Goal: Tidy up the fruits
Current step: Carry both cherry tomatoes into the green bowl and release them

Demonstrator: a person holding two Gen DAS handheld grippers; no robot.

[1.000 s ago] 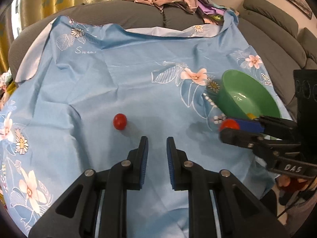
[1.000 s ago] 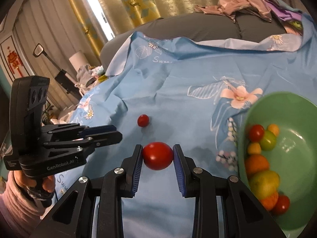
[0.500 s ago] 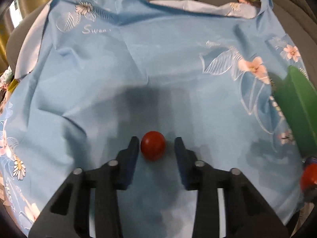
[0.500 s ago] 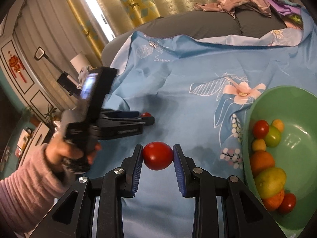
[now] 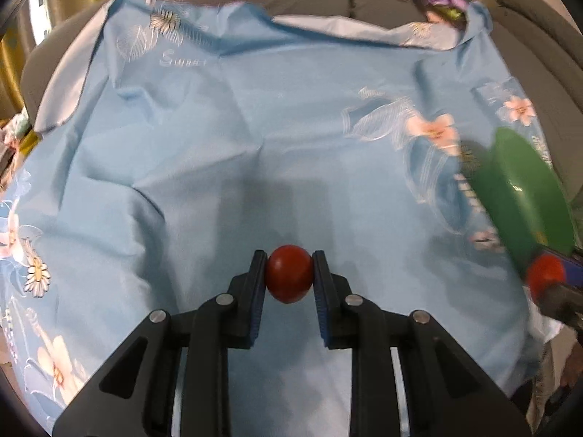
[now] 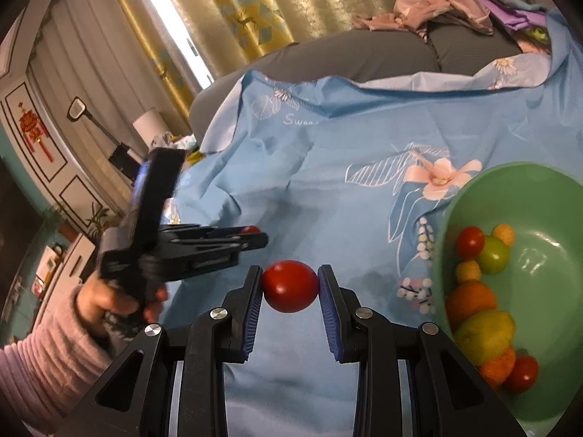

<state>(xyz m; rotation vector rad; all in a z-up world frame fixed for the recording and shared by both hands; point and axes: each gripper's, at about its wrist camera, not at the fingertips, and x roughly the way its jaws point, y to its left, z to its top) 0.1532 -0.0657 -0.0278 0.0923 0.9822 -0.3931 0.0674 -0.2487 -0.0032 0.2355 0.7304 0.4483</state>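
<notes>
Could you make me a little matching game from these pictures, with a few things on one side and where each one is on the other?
Things:
1. small red tomato
2. bigger red tomato
3. green tomato
4. pink clothes

Places:
A. inside the green bowl
B. between the left gripper fingers
C. heaped on the grey sofa back
D. between the right gripper fingers

Pairs: 1-B, 2-D, 3-A, 4-C

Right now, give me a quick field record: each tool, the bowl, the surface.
left tool: shut on small tomato
right tool: shut on big tomato, left of the bowl
bowl: green, holds red, orange, yellow and green fruit
cloth: blue floral, spread over the sofa; no loose fruit seen on it
</notes>
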